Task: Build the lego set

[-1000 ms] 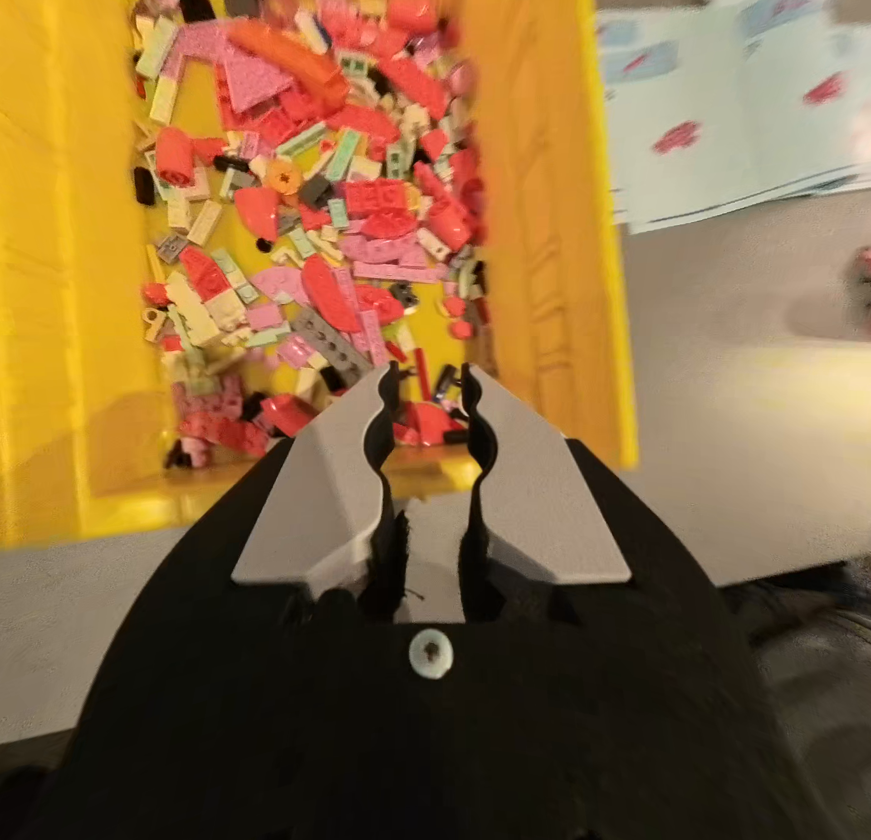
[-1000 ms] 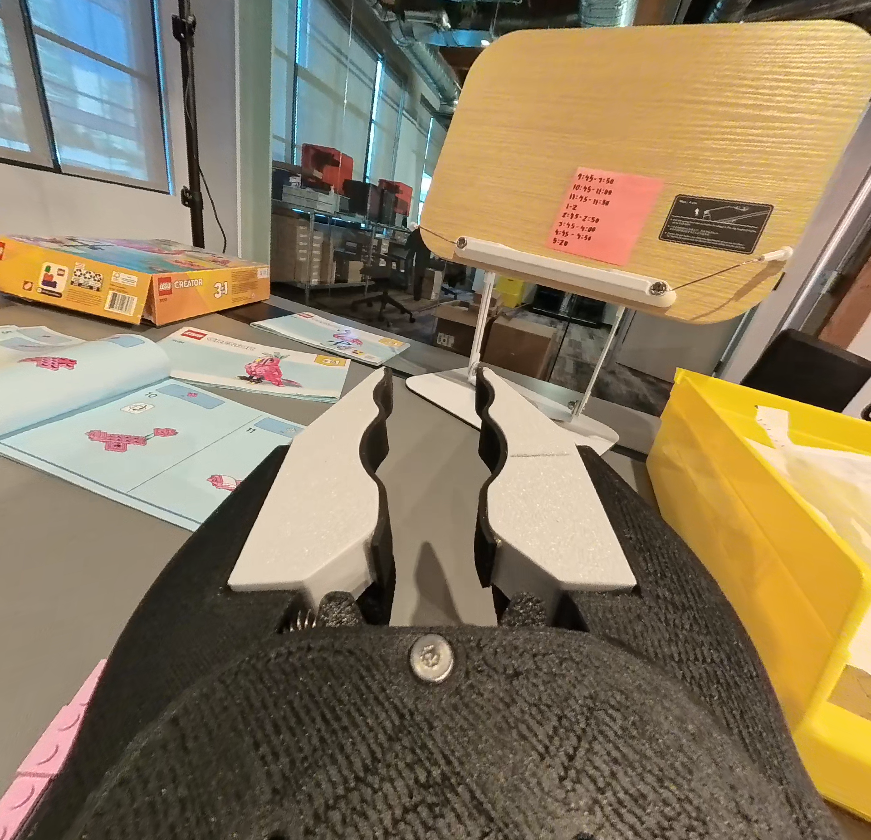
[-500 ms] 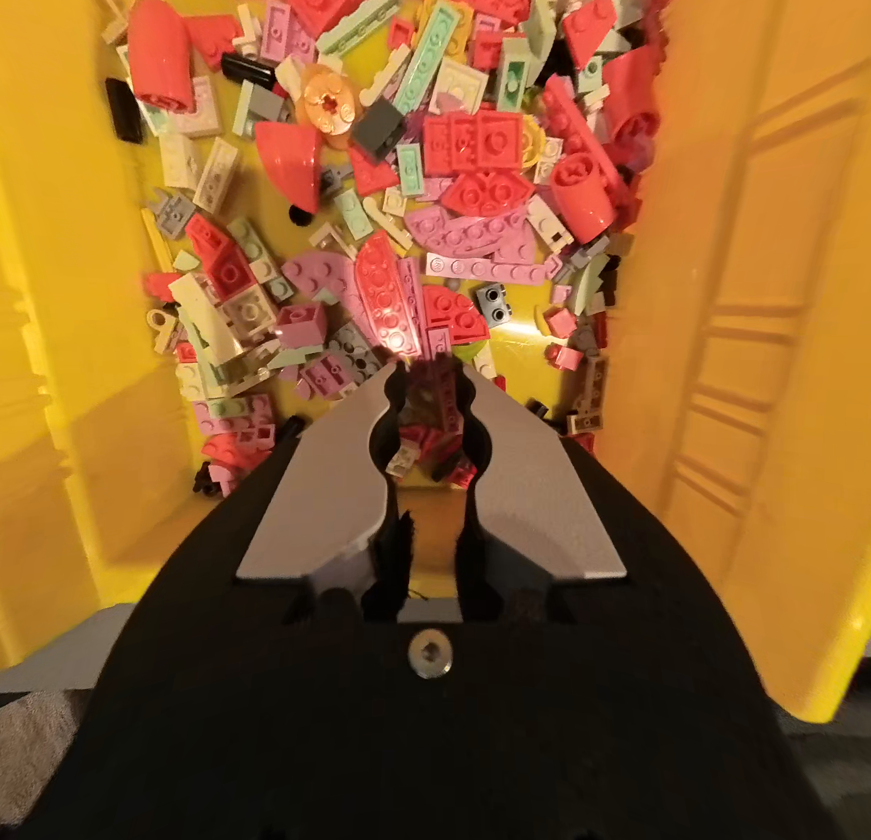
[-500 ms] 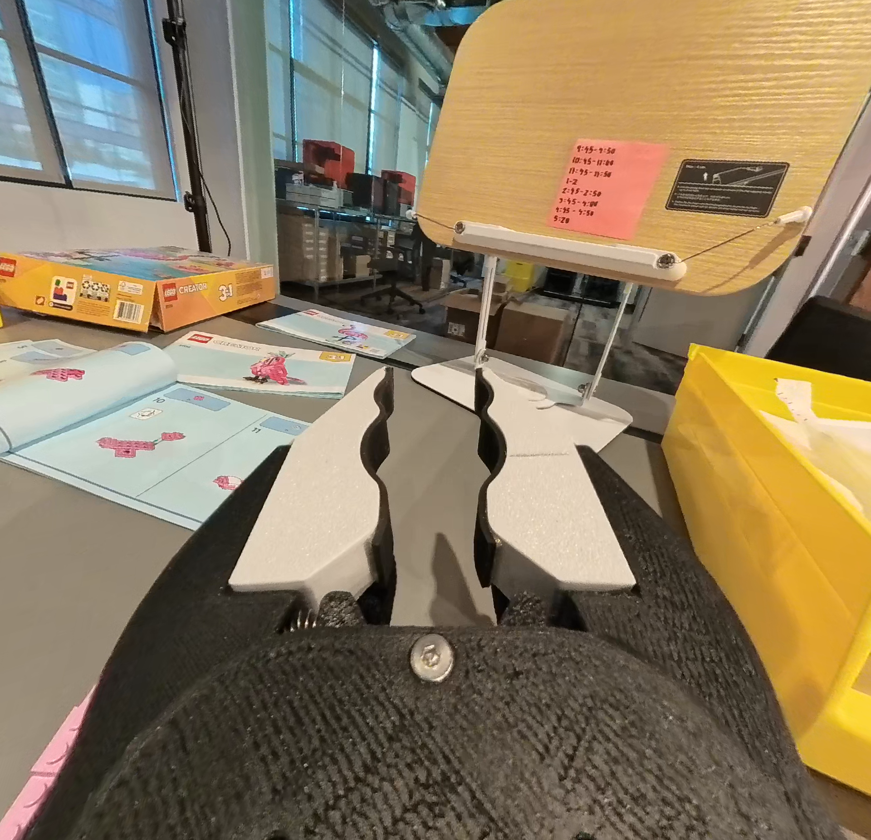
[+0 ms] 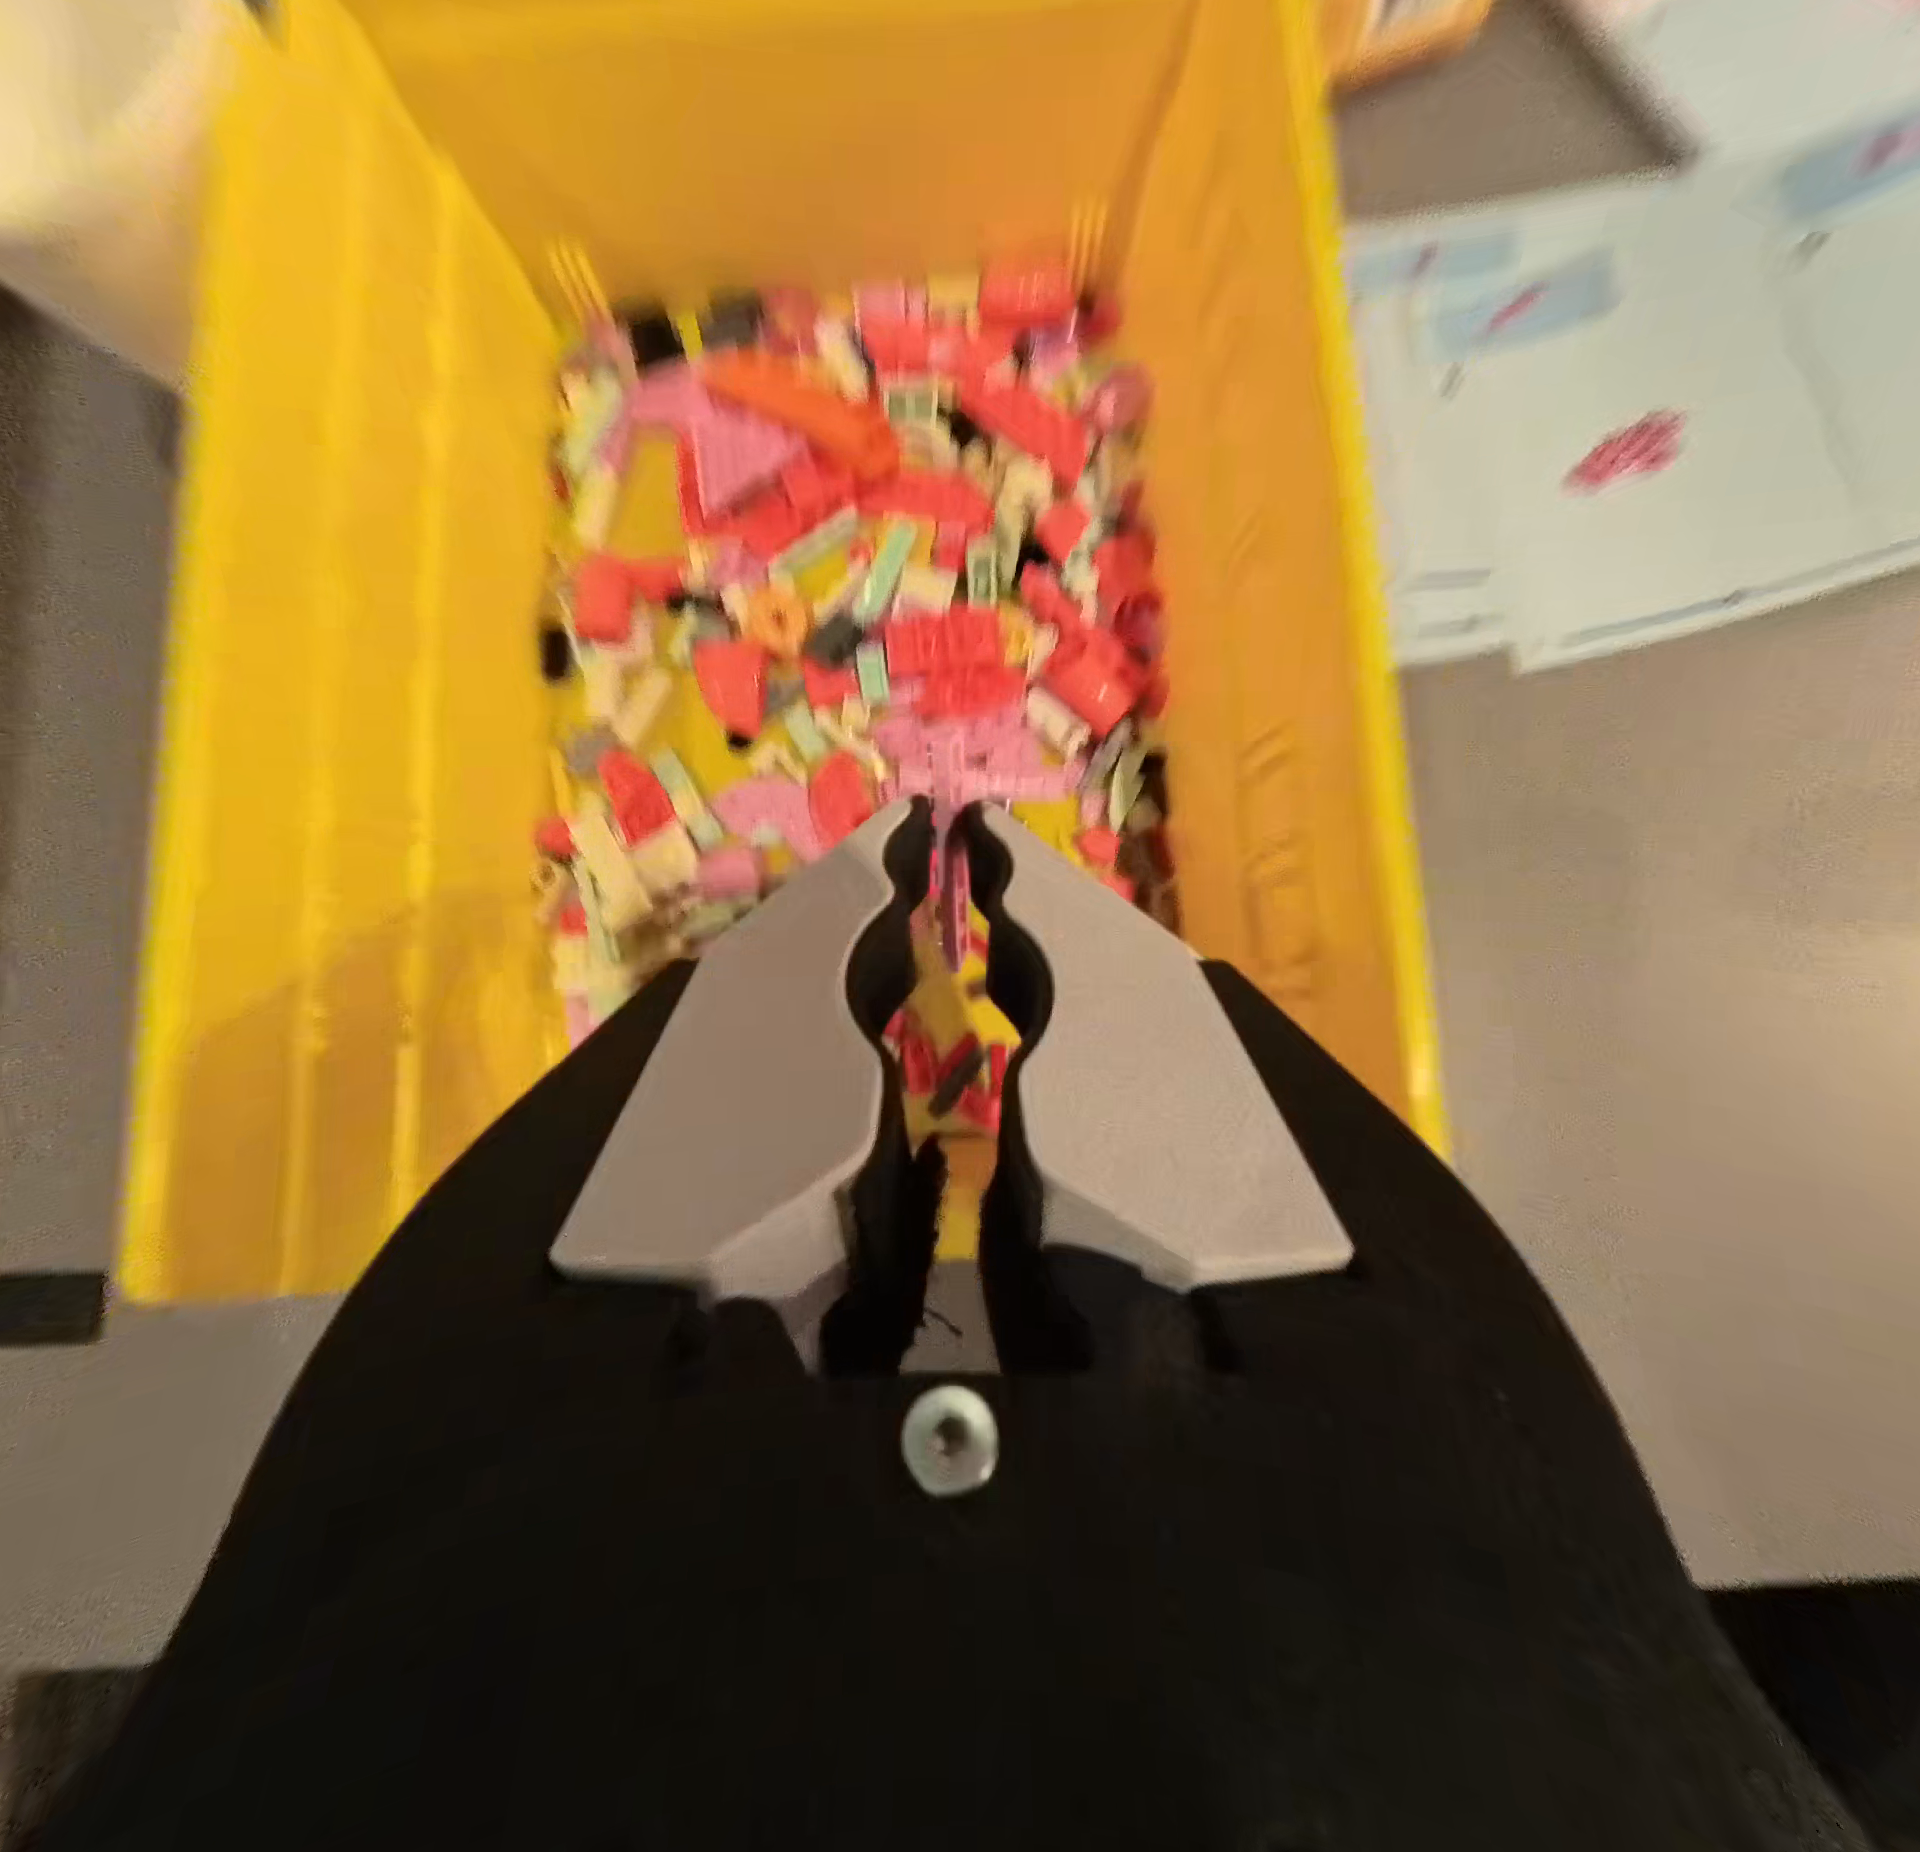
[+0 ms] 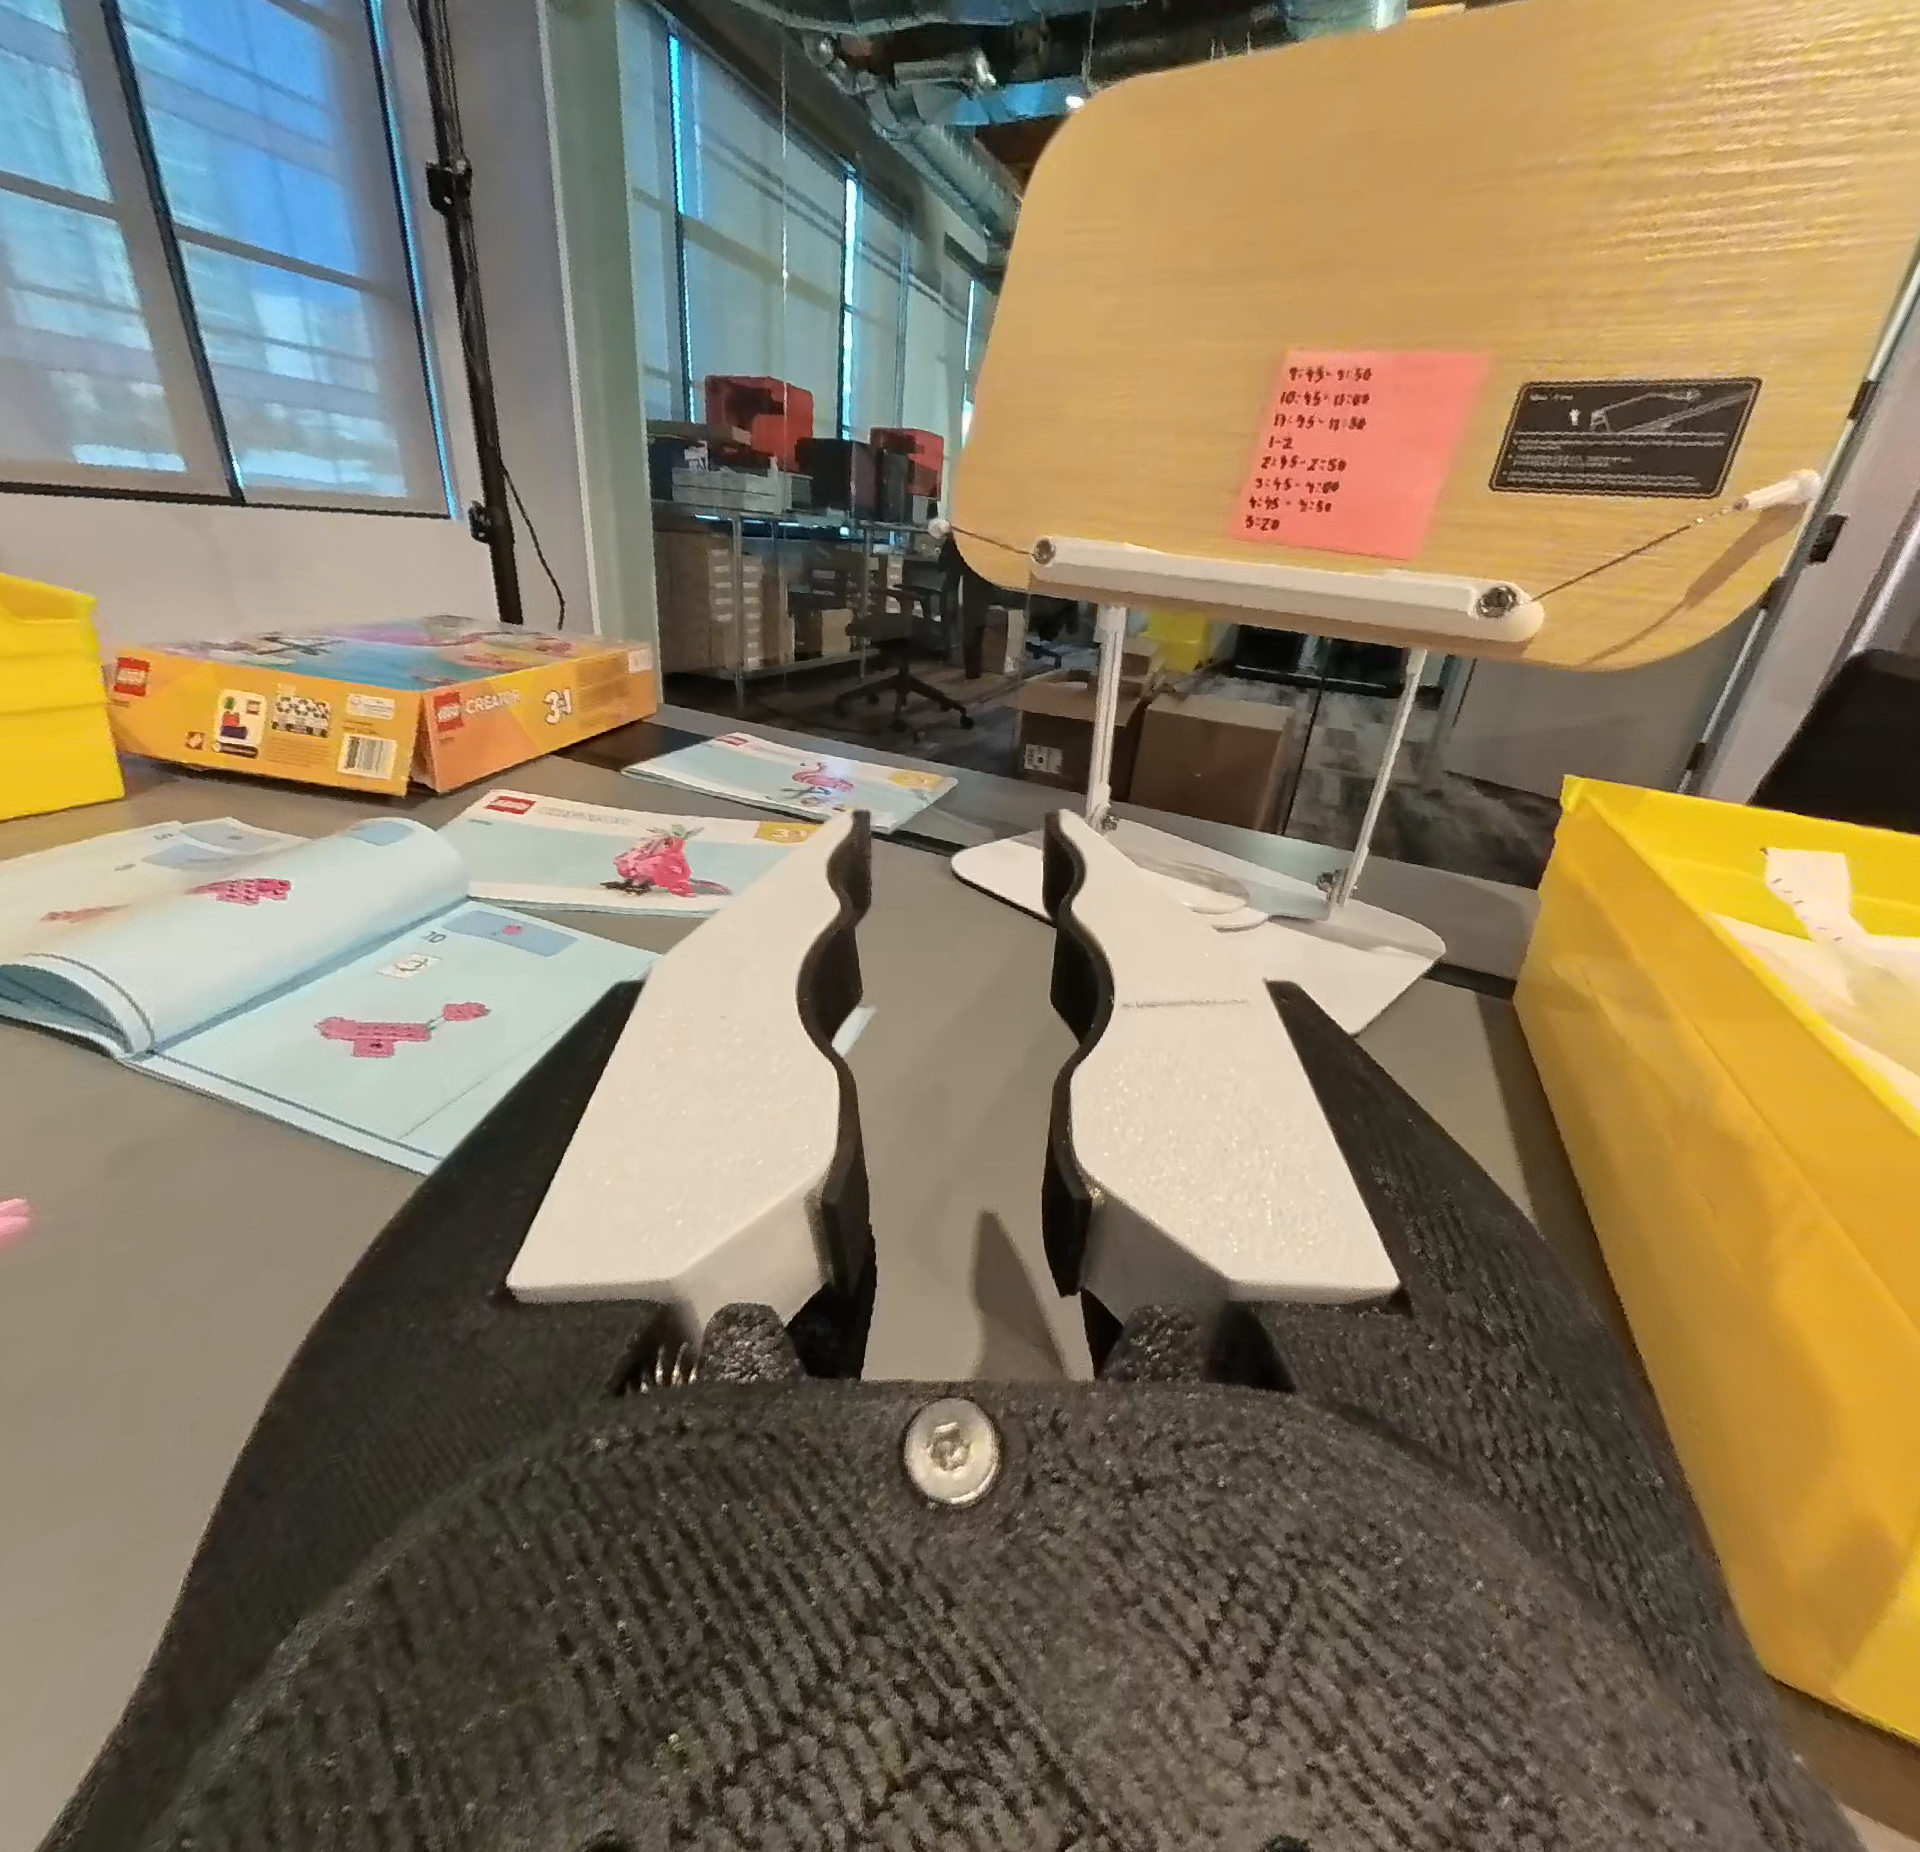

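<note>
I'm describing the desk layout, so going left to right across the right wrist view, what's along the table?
Yellow bin corner → set box → open instruction booklet → wooden book stand → yellow bin.

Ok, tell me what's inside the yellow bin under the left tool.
The yellow bin holds loose bricks, mostly red and pink. The left tool covers the nearest ones; blur hides individual shapes.

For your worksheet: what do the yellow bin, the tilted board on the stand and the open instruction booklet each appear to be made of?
Yellow bin: likely moulded plastic, smooth walls with a soft sheen. Tilted board: wood or wood-look laminate, showing fine horizontal grain. Open instruction booklet: printed paper, its pages curving at the fold.
</note>
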`<state>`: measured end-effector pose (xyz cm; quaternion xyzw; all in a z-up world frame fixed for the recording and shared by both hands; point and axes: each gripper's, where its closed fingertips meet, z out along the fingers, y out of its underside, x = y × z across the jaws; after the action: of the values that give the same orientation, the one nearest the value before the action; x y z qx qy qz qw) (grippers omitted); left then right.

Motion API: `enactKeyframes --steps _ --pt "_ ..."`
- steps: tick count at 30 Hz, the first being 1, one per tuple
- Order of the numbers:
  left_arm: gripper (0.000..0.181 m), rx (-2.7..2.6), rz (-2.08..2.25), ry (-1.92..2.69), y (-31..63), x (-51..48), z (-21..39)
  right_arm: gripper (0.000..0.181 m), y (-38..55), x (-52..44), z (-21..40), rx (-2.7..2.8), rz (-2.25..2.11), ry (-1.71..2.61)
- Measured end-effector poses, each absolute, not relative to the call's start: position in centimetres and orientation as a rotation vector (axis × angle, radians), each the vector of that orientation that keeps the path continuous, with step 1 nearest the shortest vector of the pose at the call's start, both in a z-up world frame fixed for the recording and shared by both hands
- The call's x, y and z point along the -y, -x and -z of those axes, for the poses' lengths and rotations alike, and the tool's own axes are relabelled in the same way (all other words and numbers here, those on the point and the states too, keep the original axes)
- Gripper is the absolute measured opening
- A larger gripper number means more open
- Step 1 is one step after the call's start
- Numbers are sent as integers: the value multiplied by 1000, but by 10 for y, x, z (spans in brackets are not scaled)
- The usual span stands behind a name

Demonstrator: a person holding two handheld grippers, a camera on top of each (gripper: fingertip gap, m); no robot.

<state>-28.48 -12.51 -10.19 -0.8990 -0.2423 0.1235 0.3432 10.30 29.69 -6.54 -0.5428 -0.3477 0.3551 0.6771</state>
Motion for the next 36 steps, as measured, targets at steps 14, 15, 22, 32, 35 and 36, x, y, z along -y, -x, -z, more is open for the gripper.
enactKeyframes --steps 14,15,22,32,35,36 --pt "5 -832 -820 1109 1 -22 -8 34 -67 -172 14 1061 -1248 906" --pt "5 -875 -799 1084 -7 -34 2 34 -63 -157 17 1120 -1300 881" --pt "5 -1031 -795 894 -49 -70 42 59 -55 -66 43 1531 -1818 838" --pt "5 -1267 -713 781 -92 -46 88 52 -63 -22 88 1918 -2009 958" --pt "4 -1279 -706 781 -94 -44 91 53 -67 -18 91 1961 -2004 945" --pt "4 -1282 -715 780 -94 -44 91 52 -68 -18 92 1972 -1997 941"
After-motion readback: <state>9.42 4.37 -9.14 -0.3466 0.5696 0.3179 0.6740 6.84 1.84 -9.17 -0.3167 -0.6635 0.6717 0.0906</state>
